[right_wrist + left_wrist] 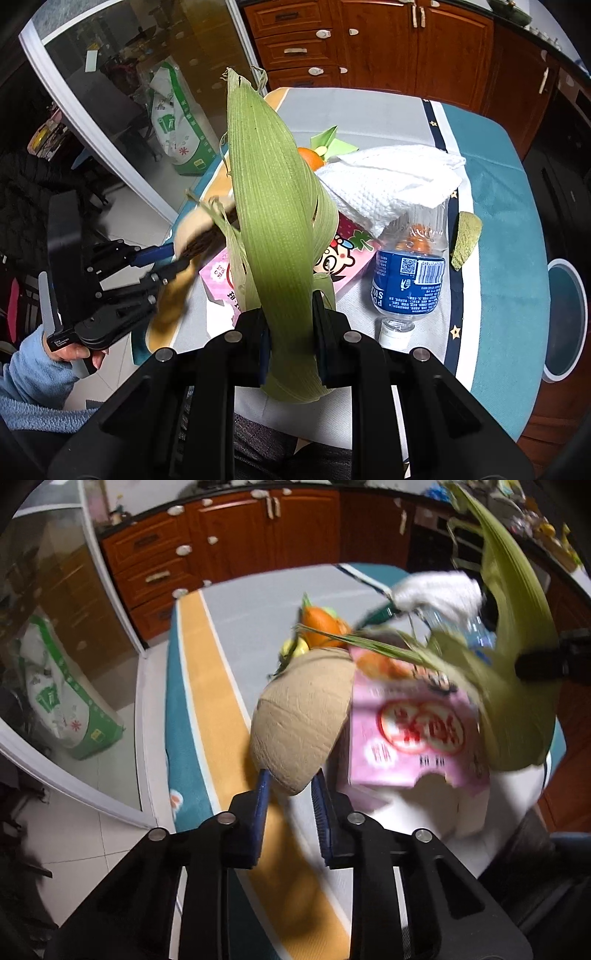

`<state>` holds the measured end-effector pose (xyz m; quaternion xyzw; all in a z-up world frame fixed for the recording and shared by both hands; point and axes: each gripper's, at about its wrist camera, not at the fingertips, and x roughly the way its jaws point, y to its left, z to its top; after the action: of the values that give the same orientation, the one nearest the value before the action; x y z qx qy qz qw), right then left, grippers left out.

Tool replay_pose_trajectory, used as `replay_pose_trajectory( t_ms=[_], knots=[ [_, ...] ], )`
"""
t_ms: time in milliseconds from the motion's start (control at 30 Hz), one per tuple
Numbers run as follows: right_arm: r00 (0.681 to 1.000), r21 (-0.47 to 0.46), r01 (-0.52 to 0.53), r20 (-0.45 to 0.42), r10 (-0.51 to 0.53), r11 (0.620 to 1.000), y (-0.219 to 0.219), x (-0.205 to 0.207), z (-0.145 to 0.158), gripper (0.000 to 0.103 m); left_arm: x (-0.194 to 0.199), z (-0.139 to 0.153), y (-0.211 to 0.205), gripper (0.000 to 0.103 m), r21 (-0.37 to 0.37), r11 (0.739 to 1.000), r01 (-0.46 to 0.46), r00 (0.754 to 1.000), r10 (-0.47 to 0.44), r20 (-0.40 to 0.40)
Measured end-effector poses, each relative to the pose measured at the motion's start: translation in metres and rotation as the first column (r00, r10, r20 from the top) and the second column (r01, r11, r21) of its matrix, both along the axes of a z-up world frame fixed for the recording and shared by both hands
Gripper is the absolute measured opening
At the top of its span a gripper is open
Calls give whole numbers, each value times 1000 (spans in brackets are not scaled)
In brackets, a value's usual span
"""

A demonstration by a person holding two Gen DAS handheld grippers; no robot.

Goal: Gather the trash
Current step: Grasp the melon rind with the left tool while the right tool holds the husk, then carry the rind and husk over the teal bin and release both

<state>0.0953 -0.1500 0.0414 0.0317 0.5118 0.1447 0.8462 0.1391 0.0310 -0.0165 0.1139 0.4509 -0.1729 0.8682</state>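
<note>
My left gripper (290, 784) is shut on a tan coconut shell piece (301, 723) and holds it above the table's left side; it also shows in the right wrist view (177, 258). My right gripper (290, 321) is shut on a long green corn husk (273, 206) that stands upright; the husk also shows in the left wrist view (517, 657). On the table lie a pink torn carton (410, 734), a white paper towel (384, 184), a plastic bottle (410, 273) on its side and a green peel piece (466, 240).
An orange fruit (321, 626) and yellow-green bits lie farther back on the table (229, 635). A round white-rimmed bin (565, 321) stands at the table's right. Wooden cabinets (229, 535) stand behind. A green and white bag (66, 701) sits behind a glass door at left.
</note>
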Motion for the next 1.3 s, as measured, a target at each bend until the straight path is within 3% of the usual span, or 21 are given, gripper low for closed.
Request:
replay_pose_trajectory(
  t_ms=[200,400,533,700,900,1100,1300],
  knots=[
    [1000,10,13,-4,-13,1000,-4,1,-1,18,31,15,-2,21,-11,999,-37,998,37,45],
    [999,19,35,-5,-35,999,-10,1,-3,18,68,7,2,22,-5,996,-89,996,89,32],
    [998,39,66,-10,-66,997,-17,4,-4,18,78,2,9,5,11,991,-133,991,133,31],
    [997,69,81,-1,-81,994,-23,8,2,18,67,7,15,3,14,988,-151,989,151,4],
    [996,108,77,37,-81,991,-27,9,21,18,53,39,14,3,26,988,-155,987,153,55],
    [986,138,90,128,-108,986,-45,6,57,18,39,92,2,3,-2,992,-123,983,122,138],
    [954,173,175,212,-210,969,-96,-6,86,18,28,134,-53,3,-34,999,5,983,1,182]
  ],
)
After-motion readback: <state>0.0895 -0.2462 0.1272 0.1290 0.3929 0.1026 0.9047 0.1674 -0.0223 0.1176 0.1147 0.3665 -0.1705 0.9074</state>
